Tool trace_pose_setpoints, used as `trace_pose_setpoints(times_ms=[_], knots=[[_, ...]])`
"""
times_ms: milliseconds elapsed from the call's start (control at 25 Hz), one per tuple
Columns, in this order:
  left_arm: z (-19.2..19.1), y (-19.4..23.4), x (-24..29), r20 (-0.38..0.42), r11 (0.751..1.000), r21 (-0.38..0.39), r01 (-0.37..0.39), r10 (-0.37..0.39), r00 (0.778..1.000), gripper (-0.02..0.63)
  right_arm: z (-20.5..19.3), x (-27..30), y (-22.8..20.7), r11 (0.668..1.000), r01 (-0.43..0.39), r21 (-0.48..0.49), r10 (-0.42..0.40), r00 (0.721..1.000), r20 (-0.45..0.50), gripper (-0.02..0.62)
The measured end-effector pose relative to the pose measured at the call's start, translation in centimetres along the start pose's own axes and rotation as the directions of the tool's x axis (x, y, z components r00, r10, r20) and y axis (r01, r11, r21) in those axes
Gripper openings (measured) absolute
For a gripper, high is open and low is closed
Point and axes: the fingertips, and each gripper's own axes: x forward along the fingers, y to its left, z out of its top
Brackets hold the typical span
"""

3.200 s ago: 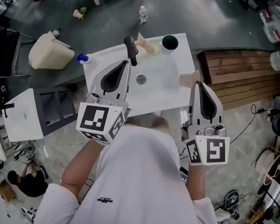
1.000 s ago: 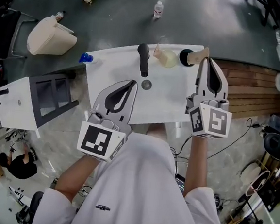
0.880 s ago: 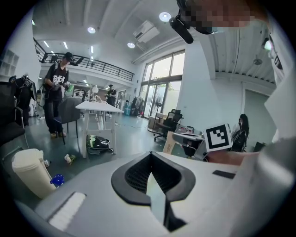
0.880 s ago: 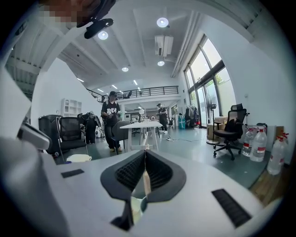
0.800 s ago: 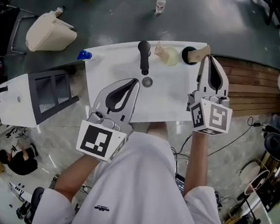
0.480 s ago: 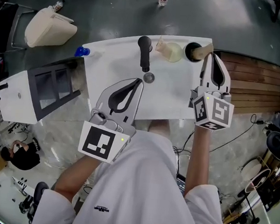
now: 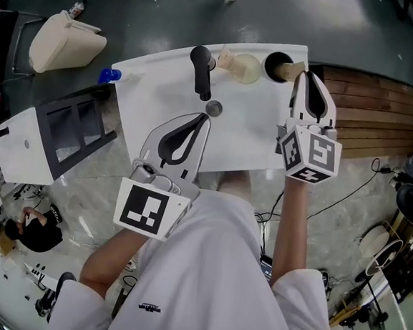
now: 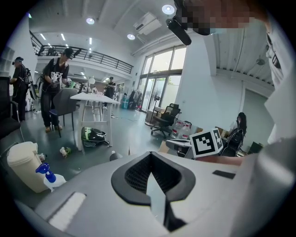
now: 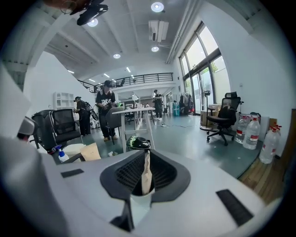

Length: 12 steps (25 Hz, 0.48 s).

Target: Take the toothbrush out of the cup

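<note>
At the upper left of the head view a beige bin (image 7: 59,40) lies on the floor, with a blue spray bottle (image 7: 108,75) just beside the corner of the white sink surface (image 7: 155,99). Over the near edge of that surface hangs the left claw (image 7: 200,118), its jaws pressed together on nothing. Right of it stand the black faucet (image 7: 200,70) and the drain (image 7: 213,109), then a pale yellowish dish (image 7: 245,67) at the top edge. Next comes the black cup (image 7: 275,62), and at its right rim the tan toothbrush (image 7: 295,71), one end at the cup's mouth; whether that end sits inside cannot be told. The right claw (image 7: 307,76) is clamped on the handle, which the right gripper view shows standing upright between its jaws. The brush looks light, thin and stiff, probably smooth enough to swivel in a loose pinch. A hold on the bare handle above the rim suits it, and a straight lift should keep the cup, likely light too, from tipping.
</note>
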Motion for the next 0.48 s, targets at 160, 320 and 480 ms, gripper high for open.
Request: trace_pose_setpoints(times_ms=[160, 320, 480], knots=[[0.1, -0.4, -0.3, 0.005, 1.0, 0.013, 0.007, -0.008, 1.0, 0.005, 1.0, -0.9, 0.0, 1.0, 0.0, -0.004, 0.0, 1.0, 0.024, 0.009], [0.5, -0.7, -1.3, 0.024, 0.999, 0.032, 0.009, -0.01, 1.0, 0.005, 2.5, -2.8, 0.8, 0.999, -0.021, -0.025, 0.022, 0.999, 0.046, 0.009], [1.1, -1.2, -2.5, 0.056, 0.999, 0.036, 0.008, -0.01, 0.998, 0.005, 4.2, -5.1, 1.7, 0.997, -0.022, -0.072, 0.026, 0.998, 0.052, 0.008]])
